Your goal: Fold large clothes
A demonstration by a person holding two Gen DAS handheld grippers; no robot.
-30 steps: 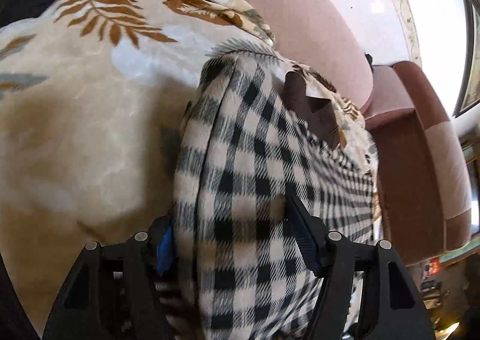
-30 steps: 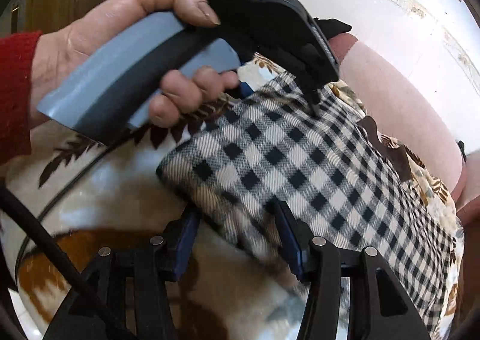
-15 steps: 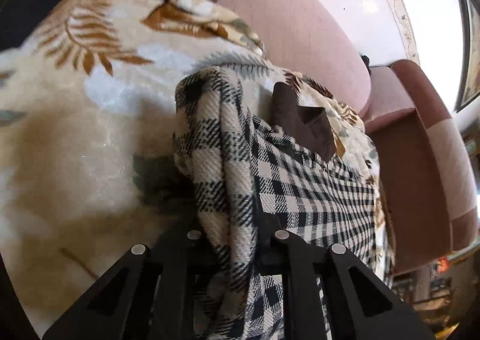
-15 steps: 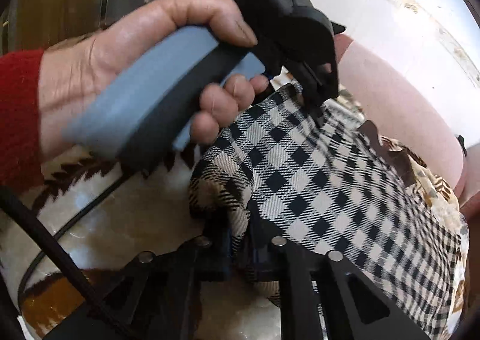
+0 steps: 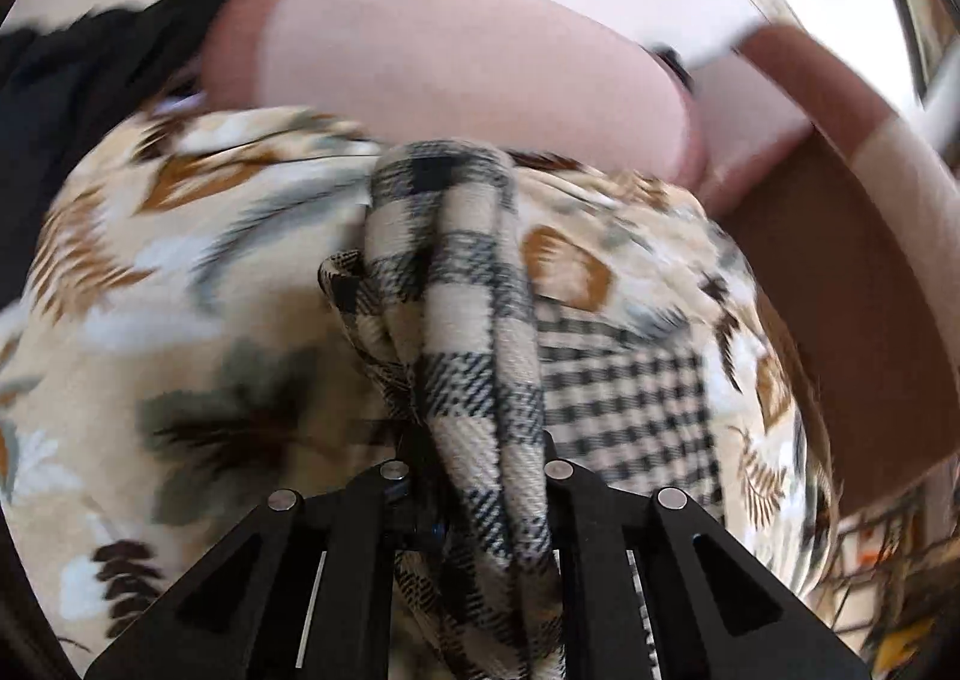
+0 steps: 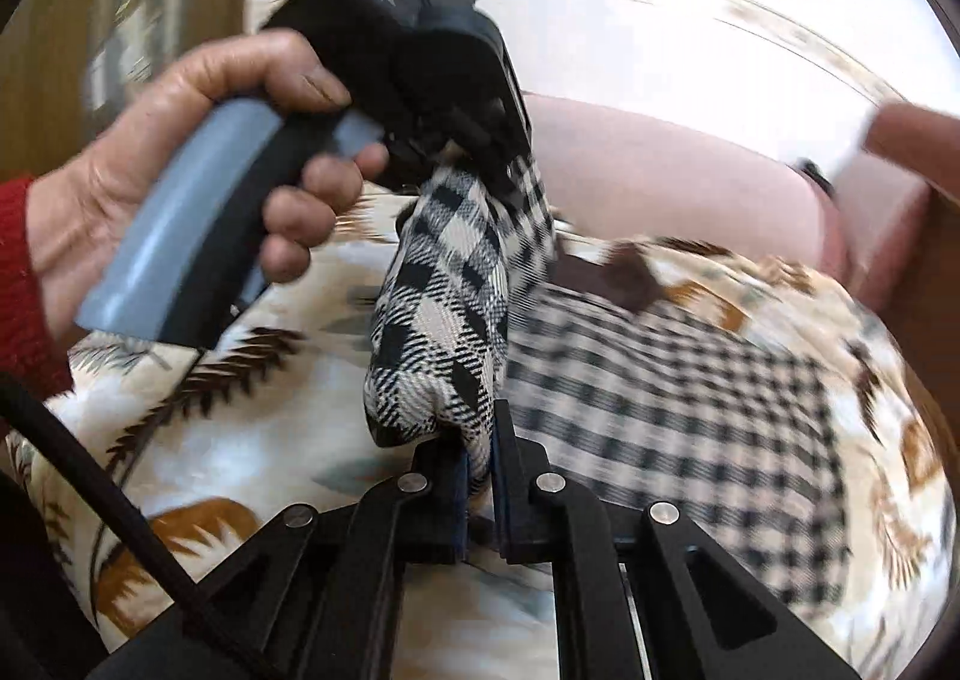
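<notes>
I am risking the checked cloth [image 6: 444, 320] slipping free, since my right claw [image 6: 478, 476] is pinching only a thin edge above the leaf-print blanket [image 6: 252, 440]. My left claw [image 5: 480, 476] is clamping a thicker bunch. Both are nearly closed on fabric. The rest is lying on the blanket toward the pink sofa [image 5: 456, 62], possibly dragging, though blur is hiding that.

The left gripper [image 5: 480, 476] is pinching the bunched checked cloth [image 5: 462, 290], which is hanging over a leafy blanket [image 5: 180, 284] by a pink sofa [image 5: 456, 56].
</notes>
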